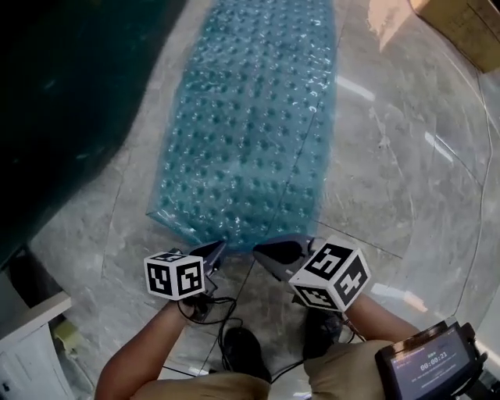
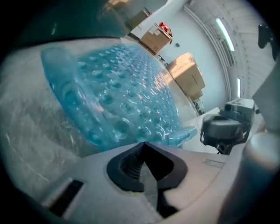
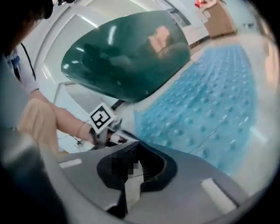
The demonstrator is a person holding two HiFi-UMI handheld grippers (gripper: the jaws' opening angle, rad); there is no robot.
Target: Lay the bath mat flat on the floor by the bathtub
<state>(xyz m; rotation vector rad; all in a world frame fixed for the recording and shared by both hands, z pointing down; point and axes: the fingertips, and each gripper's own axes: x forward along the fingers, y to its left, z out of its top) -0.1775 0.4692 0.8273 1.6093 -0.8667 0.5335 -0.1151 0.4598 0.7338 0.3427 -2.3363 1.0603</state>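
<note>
One bath mat (image 1: 250,133), blue, see-through and covered in bumps, is stretched out lengthwise on the pale marble floor (image 1: 391,172). Its long left edge runs close beside the single dark green bathtub (image 1: 62,94). The near short edge looks a little rippled where it meets the tools.

Two grippers are at that near edge, side by side, each carrying one marker cube, so two cubes in all (image 1: 175,275) (image 1: 332,276). The left gripper (image 1: 212,251) has its jaws pressed together, with the tip right against the mat's edge. In the left gripper view (image 2: 143,146) the mat (image 2: 127,87) starts just past the tip, and I cannot tell whether a sliver of it is nipped. The right gripper (image 1: 266,254) also has its jaws together. In the right gripper view (image 3: 138,144) I see nothing between them, and the mat (image 3: 210,100) lies ahead and to the right, with the tub (image 3: 127,52) behind.

Further out, two dark shoes (image 1: 242,348) (image 1: 320,332) stand on the floor under the grippers. One device with a lit screen (image 1: 426,363) sits at the lower right. One cardboard box (image 1: 461,23) is in the far corner of the head view, and the left gripper view shows at least two (image 2: 156,37) (image 2: 188,74).
</note>
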